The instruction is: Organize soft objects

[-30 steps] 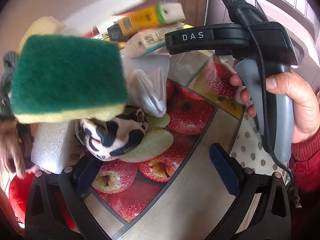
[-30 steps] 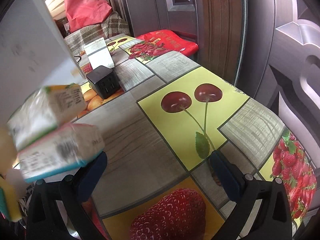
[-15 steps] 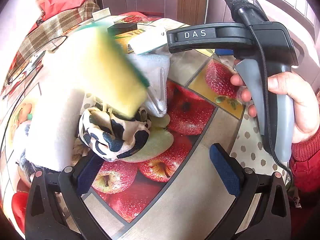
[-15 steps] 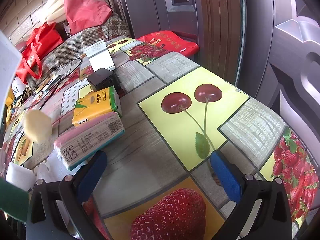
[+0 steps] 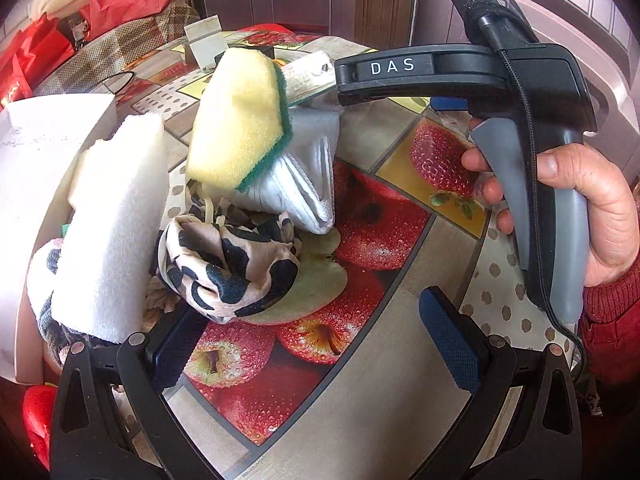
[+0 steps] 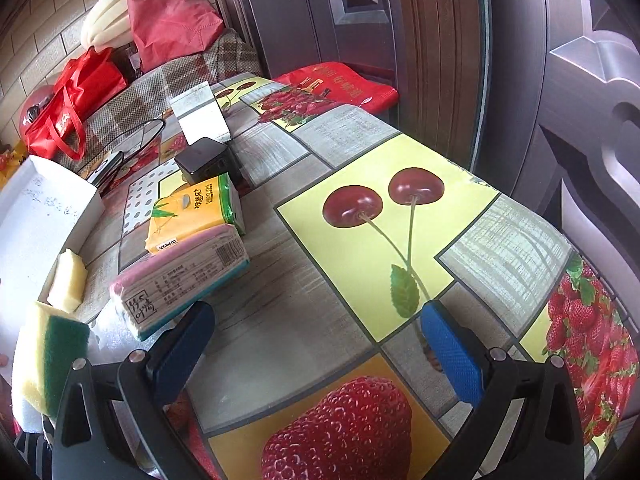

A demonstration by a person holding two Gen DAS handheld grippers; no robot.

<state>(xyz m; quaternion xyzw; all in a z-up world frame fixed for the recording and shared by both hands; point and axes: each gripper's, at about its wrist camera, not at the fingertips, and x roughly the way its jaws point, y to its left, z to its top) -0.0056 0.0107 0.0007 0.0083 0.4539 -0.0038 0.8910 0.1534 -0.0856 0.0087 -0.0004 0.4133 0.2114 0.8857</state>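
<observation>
Risk: sponge (image 5: pixel 240 120) perched atop heap ahead-left of wide, empty left gripper (image 5: pixel 316 344), could topple w/ nudge. Right gripper (image 6: pixel 320 344) also wide, empty.

A lived-in home: a table under a fruit-print oilcloth (image 6: pixel 360 248) stands by a panelled wooden door (image 6: pixel 400 40) at twelve o'clock, with red shopping bags (image 6: pixel 80 96) against a tiled wall (image 6: pixel 36 40) at ten o'clock.

The counter (image 6: pixel 360 264) (fruit-print cloth) carries two tissue packs (image 6: pixel 188 256), a black box (image 6: pixel 206 160), sponges (image 5: pixel 240 120) and crumpled cloths (image 5: pixel 232 264).
</observation>
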